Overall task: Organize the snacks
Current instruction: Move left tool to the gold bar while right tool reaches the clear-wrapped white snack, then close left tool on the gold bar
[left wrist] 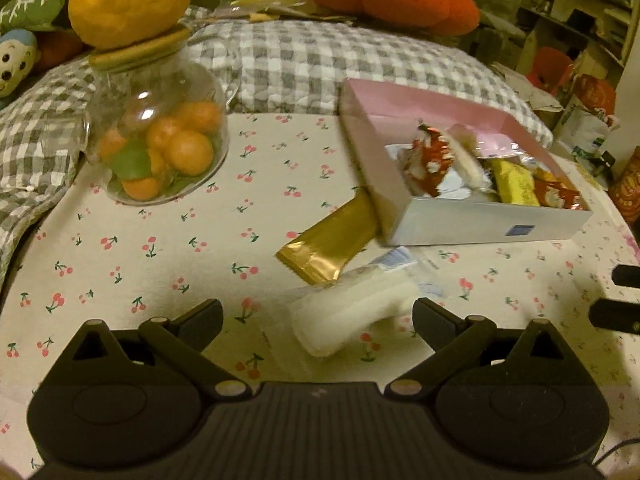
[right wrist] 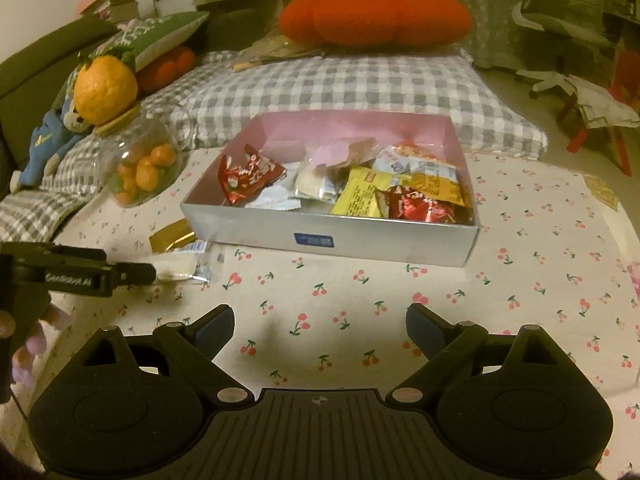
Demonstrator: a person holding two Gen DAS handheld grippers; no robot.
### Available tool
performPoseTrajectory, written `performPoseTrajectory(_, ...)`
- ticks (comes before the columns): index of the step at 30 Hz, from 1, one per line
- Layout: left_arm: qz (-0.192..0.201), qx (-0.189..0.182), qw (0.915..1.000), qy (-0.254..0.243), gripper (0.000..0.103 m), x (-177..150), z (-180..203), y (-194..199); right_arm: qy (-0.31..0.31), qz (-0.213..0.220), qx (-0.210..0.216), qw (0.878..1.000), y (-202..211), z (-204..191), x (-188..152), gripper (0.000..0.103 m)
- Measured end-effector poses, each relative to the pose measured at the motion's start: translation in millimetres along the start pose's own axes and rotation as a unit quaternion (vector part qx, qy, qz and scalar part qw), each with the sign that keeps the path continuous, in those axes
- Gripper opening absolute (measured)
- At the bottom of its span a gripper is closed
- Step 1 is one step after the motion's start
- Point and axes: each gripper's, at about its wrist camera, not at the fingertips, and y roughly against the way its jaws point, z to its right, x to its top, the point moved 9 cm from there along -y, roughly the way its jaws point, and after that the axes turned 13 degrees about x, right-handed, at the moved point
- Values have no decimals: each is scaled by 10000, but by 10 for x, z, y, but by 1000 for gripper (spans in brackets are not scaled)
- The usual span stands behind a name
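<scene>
A cherry-print cloth [right wrist: 360, 300] covers the surface, with a grey checked pillow [right wrist: 340, 84] and an orange-red cushion [right wrist: 372, 16] behind it. Nearest, the left gripper [left wrist: 318, 316] hovers low with its jaws spread wide, a clear-wrapped white snack [left wrist: 352, 316] lying on the cloth between its fingertips (whether either finger touches it cannot be told). The right gripper [right wrist: 320, 328] is likewise spread, with only bare cloth between its fingers. Just beyond the white snack lies a gold wrapper [left wrist: 332, 244], its far end against the box [right wrist: 280, 232]. That box, pink inside, holds a heap of wrapped snacks [right wrist: 360, 188] in red, yellow and white. Further left stands a glass jar [left wrist: 160, 144] of small oranges, tilted, with a large orange lid ornament [left wrist: 128, 0].
</scene>
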Motion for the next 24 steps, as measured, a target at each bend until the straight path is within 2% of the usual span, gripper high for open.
performPoseTrajectory(4,-37,-75,10000,-1,93,84,-51,-82,53,-17,-81,10000,-48,-41,4,95)
performPoseTrajectory(12,166,-179,9980,-580,79,266,32,-194,287,-181,38,9994,-168,-265,-55,95)
performPoseTrajectory(16,157,-171,9955,-921,60,314,118,-305,337,-226,97,9991,-252,-369,-60,95)
performPoseTrajectory(18,123,-144,9929,-1175,55,307,172,-363,298,-219,135,9992,-298,-409,-51,95)
performPoseTrajectory(20,199,-149,9897,-1413,55,305,225,-386,263,-209,168,9993,-338,-445,-47,95)
performPoseTrajectory(21,218,-142,9886,-1480,52,313,241,-388,249,-209,185,9993,-366,-463,-44,95)
performPoseTrajectory(22,219,-174,9883,-1499,45,324,255,-388,239,-213,191,9993,-389,-478,-43,95)
performPoseTrajectory(24,198,-229,9876,-1538,40,334,272,-380,207,-218,193,9994,-441,-504,-40,95)
